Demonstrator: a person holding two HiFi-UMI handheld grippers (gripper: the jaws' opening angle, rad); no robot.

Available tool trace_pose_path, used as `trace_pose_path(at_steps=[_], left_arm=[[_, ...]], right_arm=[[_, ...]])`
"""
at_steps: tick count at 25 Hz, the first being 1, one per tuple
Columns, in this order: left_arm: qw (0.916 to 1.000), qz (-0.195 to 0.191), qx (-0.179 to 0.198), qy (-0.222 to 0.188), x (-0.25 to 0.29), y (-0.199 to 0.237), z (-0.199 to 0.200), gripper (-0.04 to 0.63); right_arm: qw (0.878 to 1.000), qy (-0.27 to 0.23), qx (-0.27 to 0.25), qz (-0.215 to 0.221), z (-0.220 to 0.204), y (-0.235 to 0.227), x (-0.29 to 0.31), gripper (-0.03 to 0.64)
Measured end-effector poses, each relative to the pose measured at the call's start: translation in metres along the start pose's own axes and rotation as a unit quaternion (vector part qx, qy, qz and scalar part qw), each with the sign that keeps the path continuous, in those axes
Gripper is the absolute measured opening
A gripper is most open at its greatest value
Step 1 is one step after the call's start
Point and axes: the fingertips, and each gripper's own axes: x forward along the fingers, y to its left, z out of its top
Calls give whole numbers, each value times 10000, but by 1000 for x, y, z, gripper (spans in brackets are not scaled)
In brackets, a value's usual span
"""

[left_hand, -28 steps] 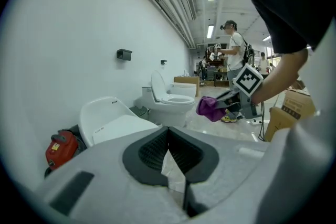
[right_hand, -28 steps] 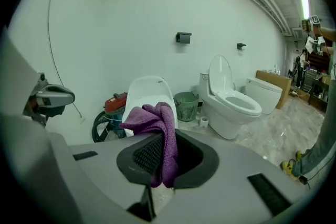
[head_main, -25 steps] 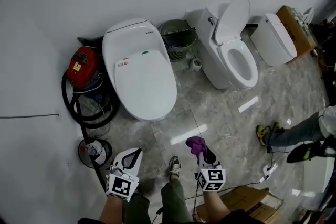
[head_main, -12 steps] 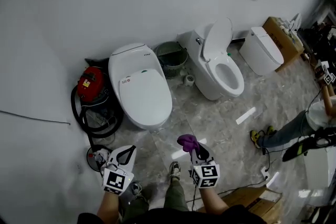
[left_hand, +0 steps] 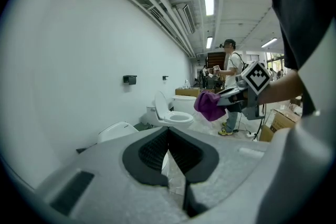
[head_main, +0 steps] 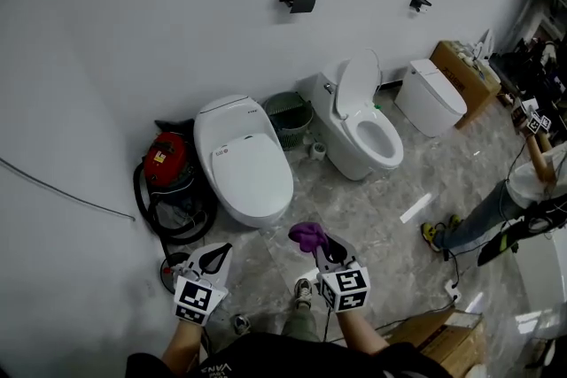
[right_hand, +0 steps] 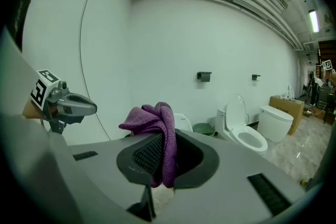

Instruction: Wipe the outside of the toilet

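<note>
Right tool [head_main: 322, 244] pinches purple cloth [head_main: 306, 234], near side, well apart from closed-lid toilet [head_main: 244, 159]; left tool [head_main: 217, 254] pressed together, nothing between

The head view's right edge cuts off a bystander [head_main: 487, 212].

Nothing legible anywhere right now: the small red sticker [head_main: 220, 151] on the lid of the closed toilet [head_main: 246, 173] is far too tiny to read, and the yellow label [head_main: 160, 158] on the red vacuum [head_main: 170, 165] by the wall shows no readable print either.
</note>
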Motion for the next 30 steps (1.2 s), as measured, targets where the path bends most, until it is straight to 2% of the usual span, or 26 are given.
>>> trace_pose_path(at_steps=[7, 16, 20, 24, 30], left_arm=[[9997, -85, 32, -221, -34, -14, 21, 6], [9976, -278, 384, -511, -57, -26, 30, 6], [9966, -423, 471, -526, -65, -28, 26, 6], [9959, -377, 622, -530, -73, -25, 28, 6], [9964, -304, 614, -492, -79, -16, 20, 6]], right_arm=[[9994, -209, -184, 227, 28, 41, -25, 41], [9983, -267, -227, 473, 26, 94, -52, 41], [9978, -254, -254, 554, 22, 112, -54, 41], [9975, -288, -193, 611, 23, 123, -52, 41], [9975, -242, -298, 598, 23, 130, -43, 40]])
